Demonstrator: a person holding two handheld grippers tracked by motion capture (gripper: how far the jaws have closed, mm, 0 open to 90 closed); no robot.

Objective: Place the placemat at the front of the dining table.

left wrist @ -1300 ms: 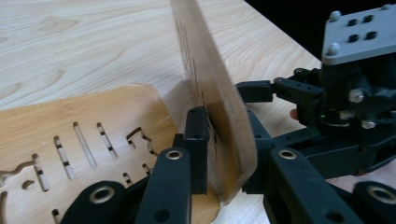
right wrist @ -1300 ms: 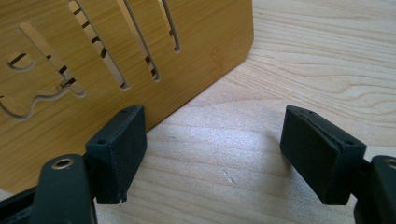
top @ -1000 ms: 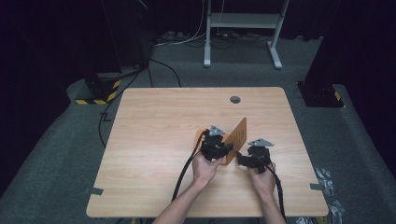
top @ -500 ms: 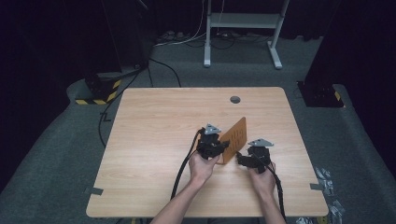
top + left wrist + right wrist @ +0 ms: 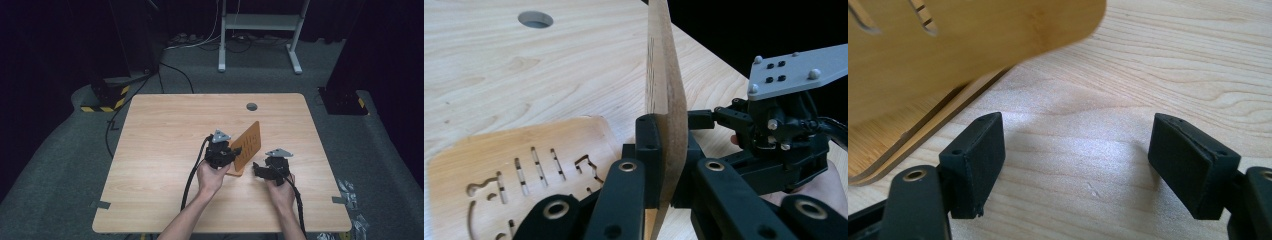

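While the wooden table [image 5: 165, 145] carries the work near its front middle, it is noted that little has altered since the earlier frames: the upright board has been kept at the same tilt and both hands have stayed almost where they were, the left hand having shifted only slightly. A round hole [image 5: 251, 106] is seen in the tabletop toward the far edge. On the table, a flat bamboo base board [image 5: 524, 165] is laid, with cut-out slots and curved shapes in its face; no writing, brand or label can be read on it. A second bamboo board [image 5: 248, 145] is held upright on edge above the base, leaning toward the far right, its lower end close to the base's right side; whether it is seated in a slot cannot be told. The left gripper [image 5: 664, 165] is seen clenched on the lower part of this upright board, one black jaw pressed to each face. The right gripper [image 5: 1075, 170] is held just right of the boards, low over bare table, its jaws spread wide with nothing between them; the overhanging corner of the upright board is seen above its left jaw. The left hand [image 5: 212, 175] and the right hand [image 5: 281, 192] are wrapped around their grippers.
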